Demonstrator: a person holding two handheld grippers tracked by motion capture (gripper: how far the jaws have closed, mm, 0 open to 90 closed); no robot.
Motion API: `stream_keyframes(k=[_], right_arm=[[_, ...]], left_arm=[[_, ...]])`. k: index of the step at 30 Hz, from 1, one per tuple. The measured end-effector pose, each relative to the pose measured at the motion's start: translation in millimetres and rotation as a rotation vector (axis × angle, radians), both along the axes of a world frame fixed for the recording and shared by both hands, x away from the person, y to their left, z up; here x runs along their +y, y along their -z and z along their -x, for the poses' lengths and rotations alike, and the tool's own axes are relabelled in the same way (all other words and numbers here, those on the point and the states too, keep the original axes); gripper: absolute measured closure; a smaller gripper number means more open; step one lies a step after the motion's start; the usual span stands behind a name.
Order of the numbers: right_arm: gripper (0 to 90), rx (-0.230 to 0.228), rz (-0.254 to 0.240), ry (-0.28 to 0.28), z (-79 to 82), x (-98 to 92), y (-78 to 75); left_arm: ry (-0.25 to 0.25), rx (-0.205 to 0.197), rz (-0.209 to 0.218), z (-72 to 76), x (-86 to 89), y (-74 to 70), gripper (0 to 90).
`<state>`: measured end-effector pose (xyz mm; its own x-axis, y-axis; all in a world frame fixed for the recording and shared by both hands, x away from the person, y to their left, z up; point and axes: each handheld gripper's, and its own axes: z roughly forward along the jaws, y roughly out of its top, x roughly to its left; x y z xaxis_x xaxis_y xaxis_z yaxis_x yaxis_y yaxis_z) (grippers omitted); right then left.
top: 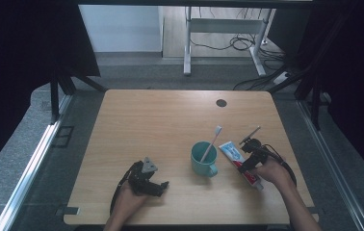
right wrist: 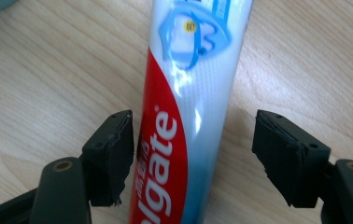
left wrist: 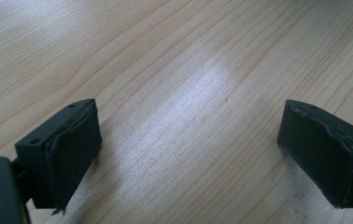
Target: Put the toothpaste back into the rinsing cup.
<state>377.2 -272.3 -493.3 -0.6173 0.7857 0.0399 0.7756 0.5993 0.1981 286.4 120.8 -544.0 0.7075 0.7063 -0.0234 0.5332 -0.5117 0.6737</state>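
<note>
Lying flat on the wooden table (top: 136,120), a toothpaste tube (right wrist: 188,107) in red, white and blue runs lengthwise between the two black jaws of the right gripper (right wrist: 193,158). In the right gripper view the left pad sits right at the tube's red edge, possibly brushing it, though the angle makes that hard to confirm, while the right pad stands clear of the tube with bare wood between them. So the jaws straddle the tube, parted a fair way, without clamping it.

From the high view the tube (top: 239,163) lies at the right part of the table, just to the right of a teal mug (top: 203,159). A toothbrush (top: 211,143) stands tilted in the mug, its bristle end leaning up and to the right. The right gripper (top: 247,156) sits over the middle of the tube, with the person's right hand (top: 272,172) behind it.

The left gripper (top: 163,185) rests low near the front edge of the table, well apart from the mug. In the left gripper view its jaws (left wrist: 188,154) stand wide apart over bare wood grain, holding nothing.
</note>
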Motion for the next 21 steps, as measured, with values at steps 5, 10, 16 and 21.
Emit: stream_keyframes(k=[5,10,16,21], right_arm=[[29.8,0.02,0.009,0.011,-8.4,7.5,2.3],[34.4,0.041,0.022,0.013,-14.6,13.5,5.2],[43.3,0.047,0.052,0.005,-19.3,20.4,8.1],[47.6,0.046,0.057,0.002,-18.3,22.4,7.3]], left_arm=[[0.0,0.0,0.0,0.0,0.0,0.0,6.1],[0.0,0.0,0.0,0.0,0.0,0.0,6.1],[0.0,0.0,0.0,0.0,0.0,0.0,6.1],[0.0,0.0,0.0,0.0,0.0,0.0,6.1]])
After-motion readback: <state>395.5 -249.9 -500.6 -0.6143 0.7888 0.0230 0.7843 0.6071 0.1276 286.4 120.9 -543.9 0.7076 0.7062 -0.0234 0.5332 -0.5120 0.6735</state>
